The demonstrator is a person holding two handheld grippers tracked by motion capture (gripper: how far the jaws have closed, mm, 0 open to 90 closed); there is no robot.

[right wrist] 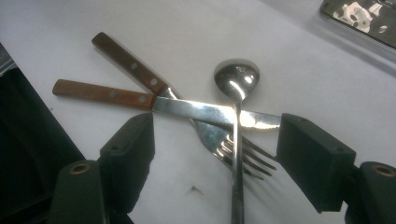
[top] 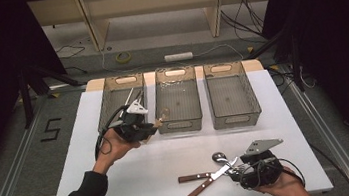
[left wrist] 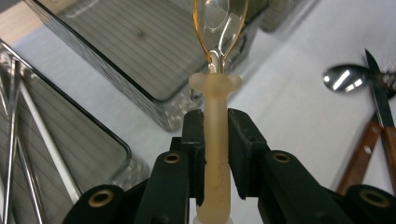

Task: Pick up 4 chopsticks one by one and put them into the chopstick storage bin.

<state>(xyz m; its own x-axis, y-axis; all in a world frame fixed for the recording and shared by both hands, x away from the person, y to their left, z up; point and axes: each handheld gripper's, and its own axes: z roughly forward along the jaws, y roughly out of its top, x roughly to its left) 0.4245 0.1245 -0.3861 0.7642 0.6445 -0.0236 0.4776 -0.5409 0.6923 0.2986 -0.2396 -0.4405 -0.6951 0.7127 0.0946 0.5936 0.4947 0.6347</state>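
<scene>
Sorting underway: your left claw pinches the translucent plastic spoon with an amber-rimmed bowl just before the middle clear bin; next, carry it over and release. Your right claw hovers spread over crossed cutlery.

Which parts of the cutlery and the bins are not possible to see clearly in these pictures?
- Plastic spoon: bowl tip cut by the top edge, left gripper view.
- Metal spoon: handle end cut by the bottom edge, right gripper view.
- Left bin: contents too small and partly behind the left gripper, high view.
</scene>
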